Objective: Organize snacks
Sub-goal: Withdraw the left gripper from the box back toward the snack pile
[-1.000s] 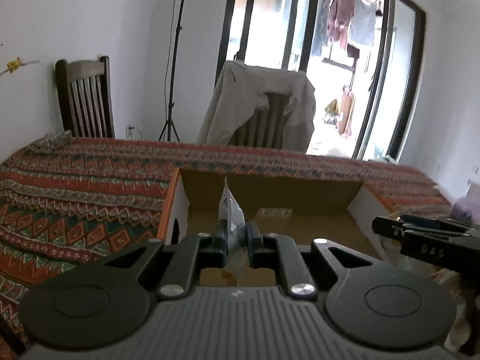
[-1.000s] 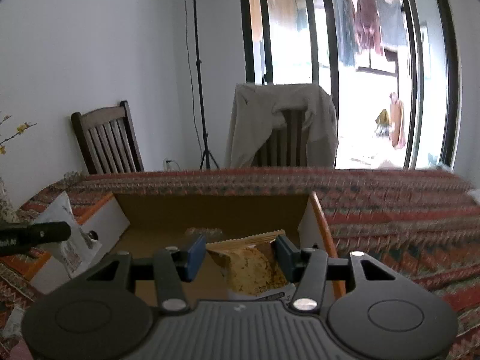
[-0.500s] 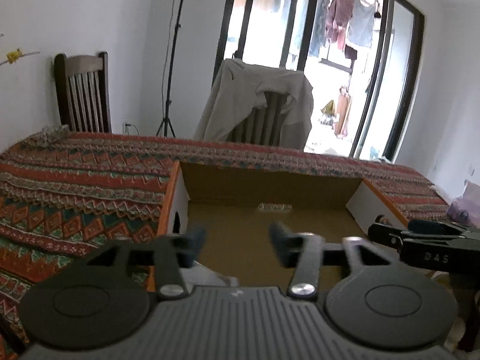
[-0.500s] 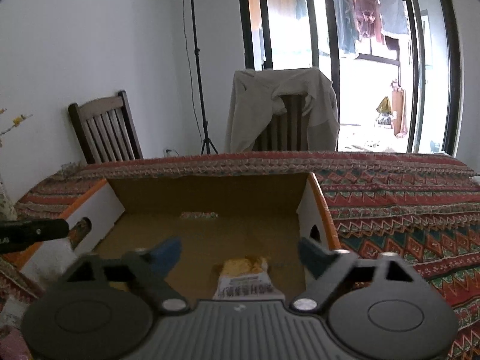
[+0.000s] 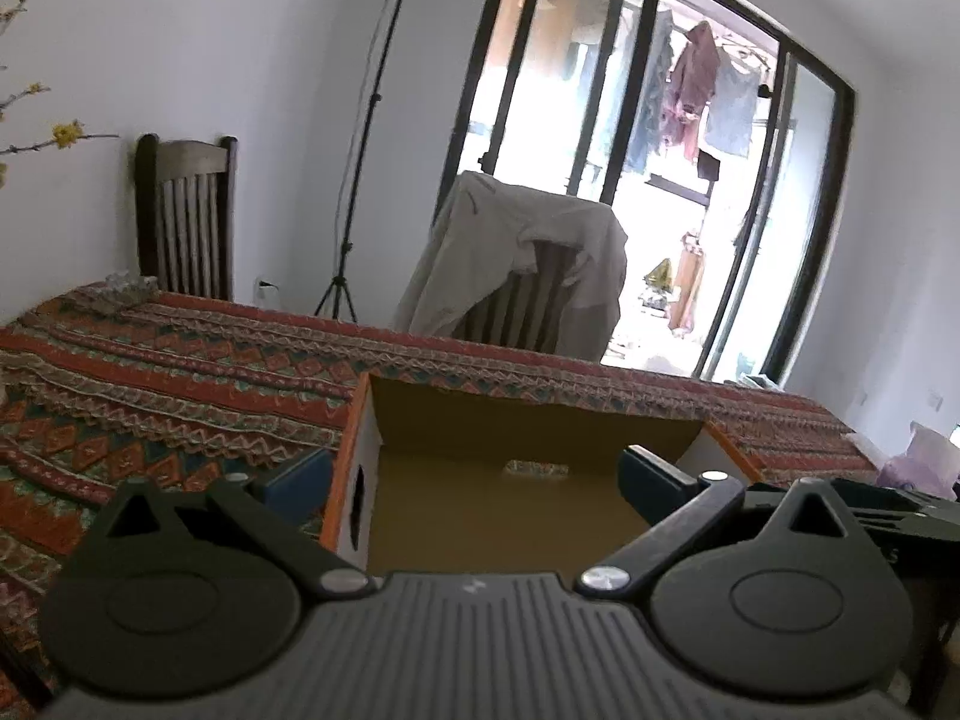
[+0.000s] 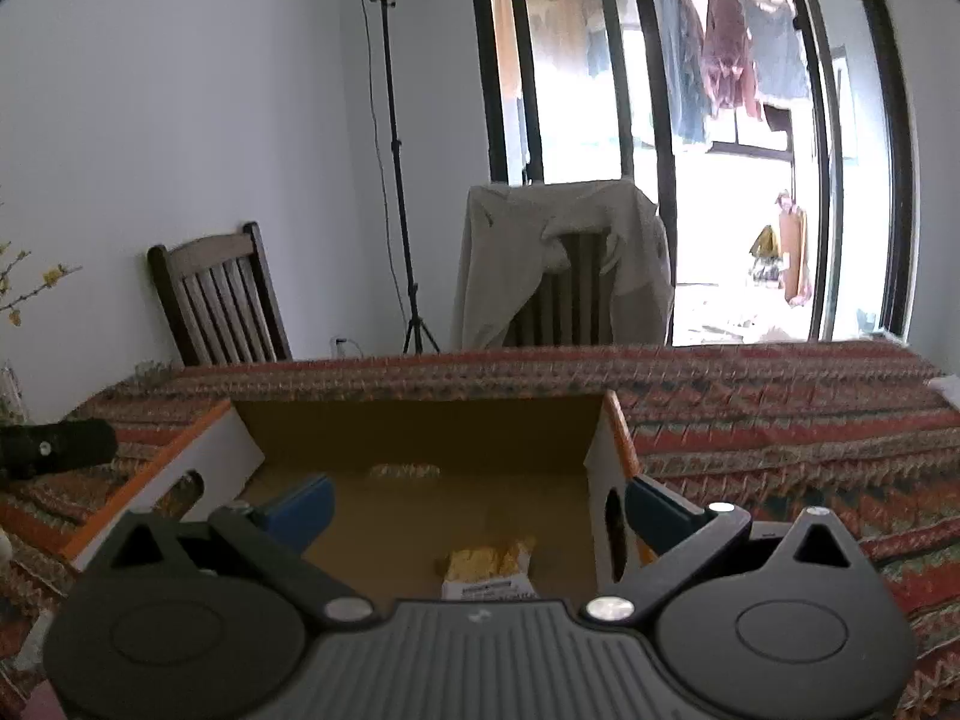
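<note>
Two hand-held grippers, left (image 5: 474,474) and right (image 6: 477,501), jaws opening, empty, above cardboard box (image 6: 420,426), snack packet (image 6: 489,567) inside.

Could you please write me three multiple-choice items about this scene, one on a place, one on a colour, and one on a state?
1. Where does the yellow snack packet lie?
A. On the floor of the cardboard box
B. On the tablecloth beside the box
C. On the seat of the wooden chair

2. What colour is the trim along the box's top edges?
A. Green
B. Orange
C. Purple

3. How does the right gripper stand?
A. Shut on the packet
B. Shut with nothing in it
C. Open wide, gripping nothing

Answers:
1. A, the right wrist view shows the packet flat on the brown floor, near the right wall.
2. B, orange strips run along both side walls.
3. C, its blue pads stand far apart and the packet lies loose below them.
</note>
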Action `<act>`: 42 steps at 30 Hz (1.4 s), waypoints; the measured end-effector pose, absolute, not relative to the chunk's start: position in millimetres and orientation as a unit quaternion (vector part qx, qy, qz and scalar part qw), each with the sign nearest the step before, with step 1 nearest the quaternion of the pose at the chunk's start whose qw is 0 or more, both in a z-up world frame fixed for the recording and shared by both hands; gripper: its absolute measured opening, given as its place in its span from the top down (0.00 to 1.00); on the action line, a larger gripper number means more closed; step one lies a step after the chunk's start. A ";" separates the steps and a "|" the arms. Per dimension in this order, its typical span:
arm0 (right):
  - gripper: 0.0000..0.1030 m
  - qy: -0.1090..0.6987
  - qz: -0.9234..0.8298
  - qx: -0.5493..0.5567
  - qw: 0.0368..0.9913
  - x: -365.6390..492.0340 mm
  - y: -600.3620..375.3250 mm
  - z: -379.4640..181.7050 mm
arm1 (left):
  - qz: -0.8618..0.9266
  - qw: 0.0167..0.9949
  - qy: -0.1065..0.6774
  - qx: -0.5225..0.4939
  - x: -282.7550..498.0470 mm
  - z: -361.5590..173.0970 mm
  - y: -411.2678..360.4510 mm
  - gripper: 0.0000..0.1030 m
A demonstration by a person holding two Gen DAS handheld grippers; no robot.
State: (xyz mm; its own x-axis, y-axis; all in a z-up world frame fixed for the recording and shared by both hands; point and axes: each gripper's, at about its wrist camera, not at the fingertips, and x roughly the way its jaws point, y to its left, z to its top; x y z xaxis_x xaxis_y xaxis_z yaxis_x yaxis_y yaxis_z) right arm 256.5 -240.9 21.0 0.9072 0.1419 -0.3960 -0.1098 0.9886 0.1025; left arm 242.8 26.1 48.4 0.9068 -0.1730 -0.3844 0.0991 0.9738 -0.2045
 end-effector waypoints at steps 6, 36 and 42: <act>0.00 0.190 0.064 0.028 0.979 231.8 -239.4 36.6 | -0.066 0.975 0.195 -0.087 219.2 62.9 26.8 0.00; 0.00 0.233 0.088 -0.008 0.968 78.3 -241.4 -2.4 | -0.051 0.975 0.203 -0.079 82.0 43.8 32.3 0.00; 0.01 0.253 0.087 -0.036 0.963 60.6 -238.7 -22.8 | -0.031 0.973 0.213 -0.080 63.5 27.2 41.5 0.00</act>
State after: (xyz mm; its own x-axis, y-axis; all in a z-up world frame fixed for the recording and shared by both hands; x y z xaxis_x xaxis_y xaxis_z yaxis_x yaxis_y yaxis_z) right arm 60.6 -238.7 -22.8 0.8571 0.1493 -0.4931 -0.1861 0.9822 -0.0260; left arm 63.5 41.5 27.2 0.9073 -0.0941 -0.4098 0.0258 0.9853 -0.1691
